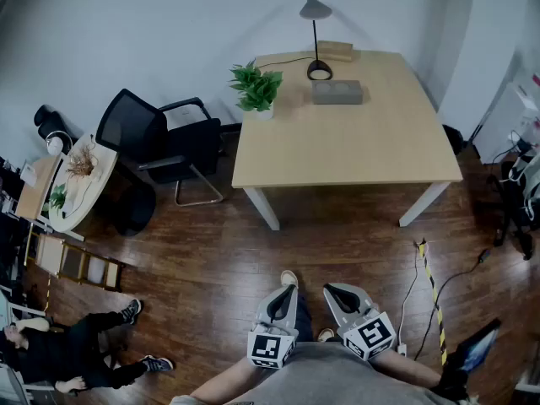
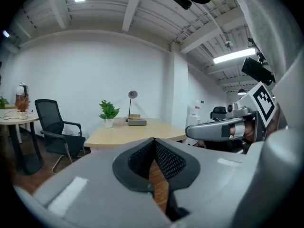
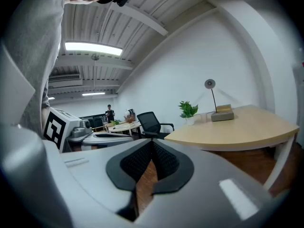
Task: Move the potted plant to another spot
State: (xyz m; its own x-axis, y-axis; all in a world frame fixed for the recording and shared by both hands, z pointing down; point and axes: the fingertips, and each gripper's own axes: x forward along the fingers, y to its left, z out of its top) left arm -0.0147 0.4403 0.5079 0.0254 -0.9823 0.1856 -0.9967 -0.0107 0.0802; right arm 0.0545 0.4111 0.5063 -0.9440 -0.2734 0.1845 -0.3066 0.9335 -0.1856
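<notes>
A small green potted plant (image 1: 256, 90) in a white pot stands at the far left corner of the light wooden table (image 1: 346, 150). It shows small and distant as the plant (image 2: 109, 113) in the left gripper view and the plant (image 3: 188, 111) in the right gripper view. My left gripper (image 1: 285, 291) and right gripper (image 1: 332, 291) are held side by side close to my body, far from the table. Both are shut and hold nothing; the left gripper (image 2: 154, 140) and right gripper (image 3: 151, 143) have their tips together.
A black desk lamp (image 1: 315, 32), a grey box (image 1: 337, 92) and a wooden block (image 1: 335, 51) share the table. A black office chair (image 1: 160, 146) stands left of it. A round white table (image 1: 80, 184) and a seated person (image 1: 59, 353) are at far left. Cables (image 1: 430, 285) run on the floor at right.
</notes>
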